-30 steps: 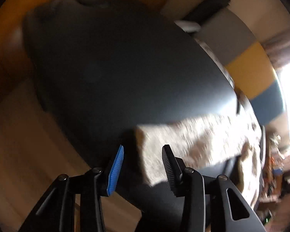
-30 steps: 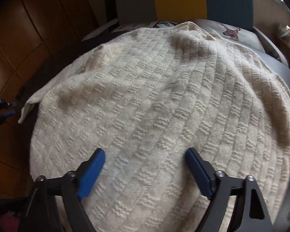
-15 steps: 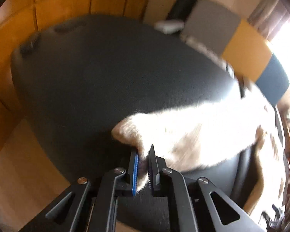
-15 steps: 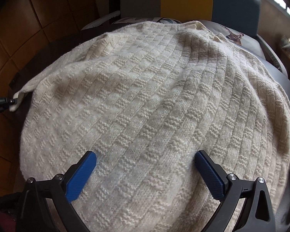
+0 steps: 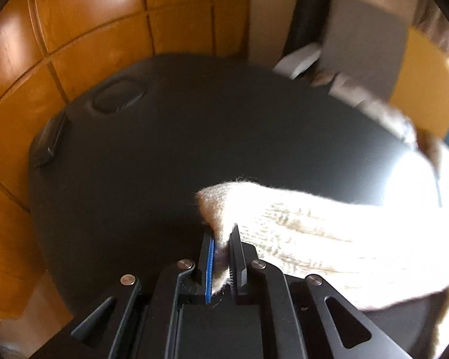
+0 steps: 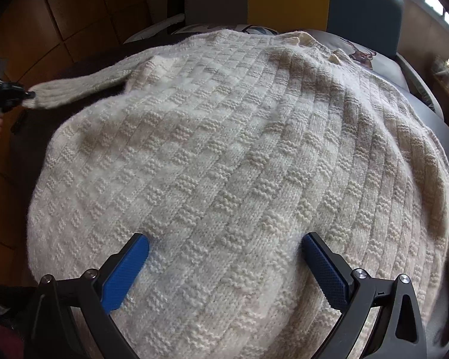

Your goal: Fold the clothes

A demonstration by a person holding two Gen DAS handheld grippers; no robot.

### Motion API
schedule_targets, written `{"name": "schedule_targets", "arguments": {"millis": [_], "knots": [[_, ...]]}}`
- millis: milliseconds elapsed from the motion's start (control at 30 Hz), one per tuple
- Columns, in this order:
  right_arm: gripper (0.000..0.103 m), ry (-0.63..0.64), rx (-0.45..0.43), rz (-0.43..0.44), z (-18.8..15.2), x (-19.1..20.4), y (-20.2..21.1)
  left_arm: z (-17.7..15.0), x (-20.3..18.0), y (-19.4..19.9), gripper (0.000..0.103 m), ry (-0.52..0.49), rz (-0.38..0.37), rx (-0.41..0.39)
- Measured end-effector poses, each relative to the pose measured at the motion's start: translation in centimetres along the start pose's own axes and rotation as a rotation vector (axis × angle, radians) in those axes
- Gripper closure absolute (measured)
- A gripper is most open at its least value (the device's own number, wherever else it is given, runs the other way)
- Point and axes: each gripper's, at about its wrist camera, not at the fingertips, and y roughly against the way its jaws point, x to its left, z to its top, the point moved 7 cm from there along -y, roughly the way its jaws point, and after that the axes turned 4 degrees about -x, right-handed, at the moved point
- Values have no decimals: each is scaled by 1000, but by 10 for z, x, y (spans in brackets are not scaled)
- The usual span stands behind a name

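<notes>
On dark table (image 6: 446, 125), cream basket-knit sweater (image 6: 224, 164)

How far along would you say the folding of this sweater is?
Early. Done: the sweater lies spread flat on the dark table. In hand: the left gripper pinches the sleeve cuff. Left: every fold; the right gripper hovers open.

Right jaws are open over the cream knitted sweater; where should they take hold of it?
Likely the right edge of the cream knitted sweater, coming from the right: it hangs past the dark table, so the jaws can straddle it. The body lies flat, offering nothing to pinch.
</notes>
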Motion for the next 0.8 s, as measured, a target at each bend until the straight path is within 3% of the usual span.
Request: {"name": "schedule_targets", "arguments": {"millis": [167, 267, 367, 400, 433, 500, 533, 667, 733, 800], "knots": [[0, 0, -2, -7, -7, -1, 0, 12, 0, -20, 91, 4, 65, 28], [0, 0, -1, -8, -8, -5, -2, 22, 11, -6, 85, 106, 21, 59], [0, -6, -2, -12, 1, -5, 0, 19, 20, 35, 85, 176, -37, -4], [0, -8, -6, -13, 3, -5, 1, 11, 16, 50, 85, 180, -129, -16], [0, -10, -10, -14, 3, -4, 1, -2, 3, 66, 85, 173, -288, -4], [0, -13, -19, -16, 3, -3, 3, -38, -32, 92, 83, 120, -587, 74], [0, -15, -23, -17, 4, -2, 5, -61, -52, 107, 82, 70, -702, 116], [0, -16, -38, -17, 3, 2, 9, -150, -122, 157, 75, -124, -971, 258], [0, -15, -46, -14, 2, 2, 10, -184, -149, 173, 71, -175, -1038, 315], [0, -11, -50, -12, 1, 1, 9, -201, -170, 175, 68, -194, -1058, 352]]}}
